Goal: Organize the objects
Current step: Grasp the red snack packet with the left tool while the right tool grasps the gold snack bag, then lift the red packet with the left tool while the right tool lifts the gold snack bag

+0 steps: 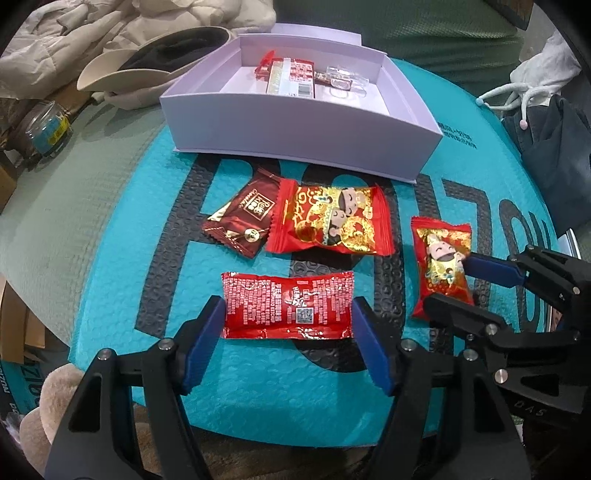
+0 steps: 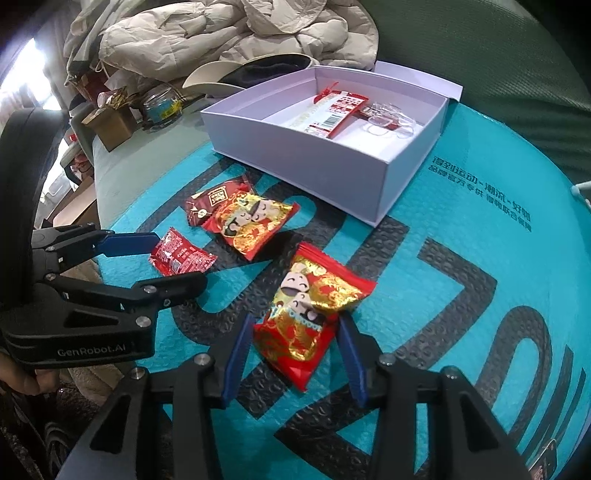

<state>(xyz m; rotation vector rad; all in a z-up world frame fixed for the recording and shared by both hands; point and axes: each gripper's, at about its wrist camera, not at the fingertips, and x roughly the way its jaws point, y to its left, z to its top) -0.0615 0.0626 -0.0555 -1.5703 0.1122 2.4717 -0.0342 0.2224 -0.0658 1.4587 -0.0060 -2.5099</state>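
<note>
Lying print-side up between the spread blue fingers of the left gripper [image 1: 288,332], the flat red packet [image 1: 287,305] showed white text and a small code square in the left wrist view; the pads stood at its two short ends, and contact could not be told. From the right wrist view that same packet [image 2: 182,256] appeared only as a crumpled end between the left gripper's fingers [image 2: 129,243]. The right gripper [image 2: 291,356] straddled the lower half of a red-and-gold cartoon candy packet [image 2: 308,314], fingers apart on either side of it; the left wrist view showed only one blue finger [image 1: 493,267] against that packet's edge [image 1: 441,258]. Farther out lay a larger cartoon packet [image 1: 327,219] overlapping a dark brown sachet [image 1: 240,218]. All rested on a teal bubble mailer [image 1: 129,221] with dark lettering. Behind them stood an open white box [image 1: 295,133] holding a red-and-white packet [image 1: 291,75] and clear plastic pieces [image 1: 345,81]. Beyond were a beige hat [image 1: 122,70], a jar [image 1: 44,127] and a rumpled jacket [image 2: 229,33].
</note>
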